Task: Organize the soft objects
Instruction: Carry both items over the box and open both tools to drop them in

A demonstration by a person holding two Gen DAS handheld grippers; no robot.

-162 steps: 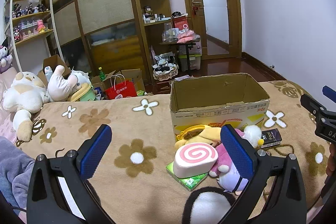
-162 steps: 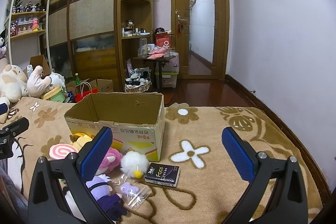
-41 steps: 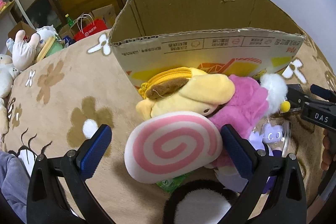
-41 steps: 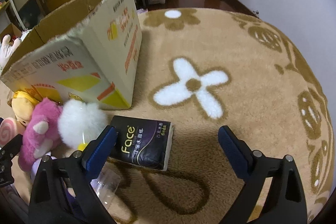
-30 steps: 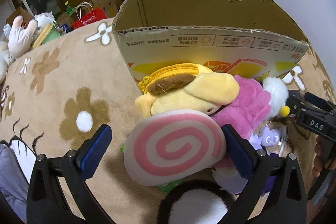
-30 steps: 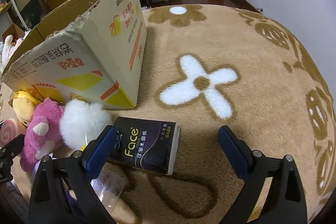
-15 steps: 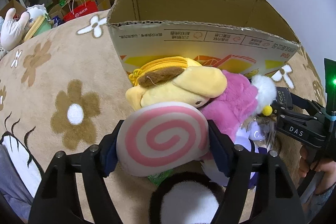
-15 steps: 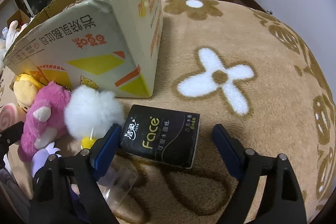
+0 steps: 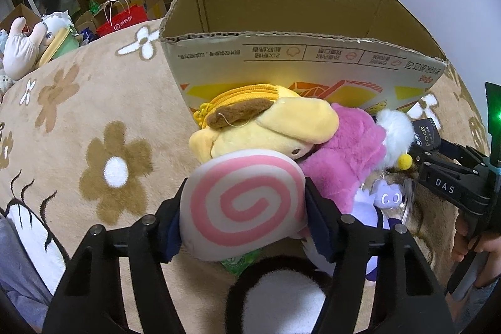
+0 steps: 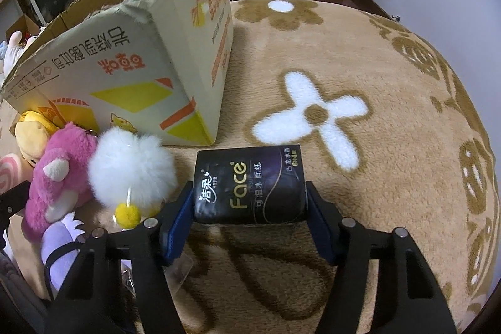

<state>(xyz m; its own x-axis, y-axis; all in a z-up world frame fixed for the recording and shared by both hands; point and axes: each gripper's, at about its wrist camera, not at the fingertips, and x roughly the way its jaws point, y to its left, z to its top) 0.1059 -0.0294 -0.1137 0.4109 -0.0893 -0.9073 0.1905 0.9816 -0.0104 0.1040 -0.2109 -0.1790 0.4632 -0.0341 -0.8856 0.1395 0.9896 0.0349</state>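
Swirl-patterned pink-and-white plush cushion sits pinched between the jaws of the left gripper, its spiral face turned toward the camera. It lies at the near edge of a heap of soft toys on a tan blanket with brown and white flowers, and the heap rests against the front wall of an open cardboard box. Just behind the cushion lies a yellow plush dog pouch with a zipper, touching it; a pink plush bear presses against the pouch's right side, with a white pom-pom carrying a small yellow ball beyond it. A purple doll in clear wrapping lies beside the bear, and a green packet peeks out under the cushion.

In the right wrist view, the right gripper has its jaws closed against both short ends of a black "Face" tissue pack, which lies flat on the blanket near the box's corner, just right of the pom-pom.
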